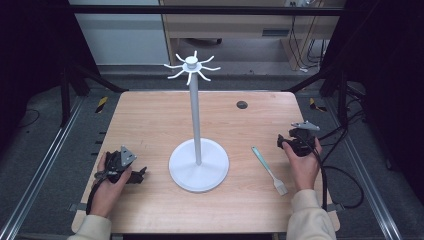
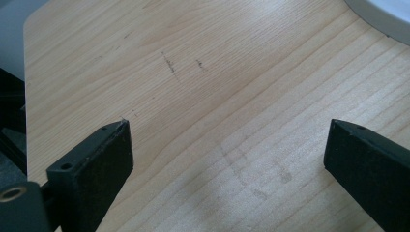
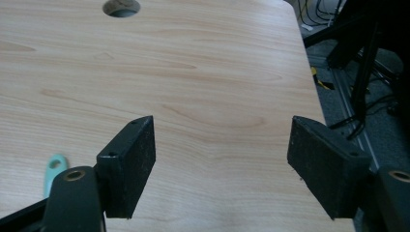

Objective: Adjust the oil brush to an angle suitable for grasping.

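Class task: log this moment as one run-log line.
left gripper: open, empty | right gripper: open, empty | brush: on table | stand: centre

One tabletop [image 1: 150, 120] carries one white stand [image 1: 196, 125] at its centre and one brush [image 1: 269, 170] at about four o'clock from it. One round hole [image 1: 242, 104] sits at one o'clock. Two hand-held grippers: one left [image 1: 134, 174], one right [image 1: 286, 141], each in one hand.

Pastry brush [image 1: 268, 170] with mint-green handle and pale bristle head, lying flat on the bench [image 1: 150, 120], handle end pointing away and leftward, bristles toward the near edge, between the white stand's round base [image 1: 199, 167] and the right gripper [image 1: 282, 142], touching neither
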A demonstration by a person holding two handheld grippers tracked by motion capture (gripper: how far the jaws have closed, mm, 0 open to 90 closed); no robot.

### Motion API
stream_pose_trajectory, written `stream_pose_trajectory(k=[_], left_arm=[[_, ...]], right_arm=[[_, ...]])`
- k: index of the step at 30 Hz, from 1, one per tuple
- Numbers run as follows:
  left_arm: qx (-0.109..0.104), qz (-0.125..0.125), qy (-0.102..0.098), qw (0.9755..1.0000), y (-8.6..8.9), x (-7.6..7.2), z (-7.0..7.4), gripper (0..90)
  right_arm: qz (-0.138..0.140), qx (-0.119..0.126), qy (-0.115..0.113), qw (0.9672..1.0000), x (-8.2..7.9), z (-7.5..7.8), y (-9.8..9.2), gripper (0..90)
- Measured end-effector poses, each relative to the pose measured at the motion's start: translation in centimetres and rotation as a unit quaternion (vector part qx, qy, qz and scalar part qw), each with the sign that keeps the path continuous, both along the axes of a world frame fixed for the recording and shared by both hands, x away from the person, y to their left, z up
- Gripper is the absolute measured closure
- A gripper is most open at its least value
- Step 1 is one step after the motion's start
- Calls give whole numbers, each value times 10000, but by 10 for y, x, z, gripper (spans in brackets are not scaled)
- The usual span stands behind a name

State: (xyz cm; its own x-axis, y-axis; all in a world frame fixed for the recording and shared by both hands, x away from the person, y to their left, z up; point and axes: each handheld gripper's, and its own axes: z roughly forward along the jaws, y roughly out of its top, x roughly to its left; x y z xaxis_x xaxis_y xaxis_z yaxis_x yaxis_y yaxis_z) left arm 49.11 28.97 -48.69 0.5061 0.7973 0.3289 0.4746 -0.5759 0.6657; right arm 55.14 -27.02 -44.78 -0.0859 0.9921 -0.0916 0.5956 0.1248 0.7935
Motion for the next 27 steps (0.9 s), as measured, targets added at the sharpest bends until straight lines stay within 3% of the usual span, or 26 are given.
stream_pose_trajectory(k=[4, 8, 16, 18, 24, 27], left_arm=[[-16, -1, -38, 10000, 0, 0, 1, 30], [2, -15, -21, 10000, -1, 0, 0, 30], [-8, -16, -37, 10000, -1, 0, 0, 30], [-10, -21, -36, 10000, -1, 0, 0, 30], [-3, -28, -35, 10000, -1, 0, 0, 30], [-3, -38, -34, 10000, -2, 0, 0, 30]], right_arm=[[-41, 76, 236, 9997, 5, -7, 6, 302], [-6, -69, 353, 9994, 4, -10, 7, 389], [401, -228, 554, 9974, 1, -14, 18, 588], [559, -317, 601, 9961, 1, -16, 22, 634], [968, -215, 907, 9909, -1, -21, 36, 734], [1132, -202, 956, 9888, -2, -23, 42, 803]])
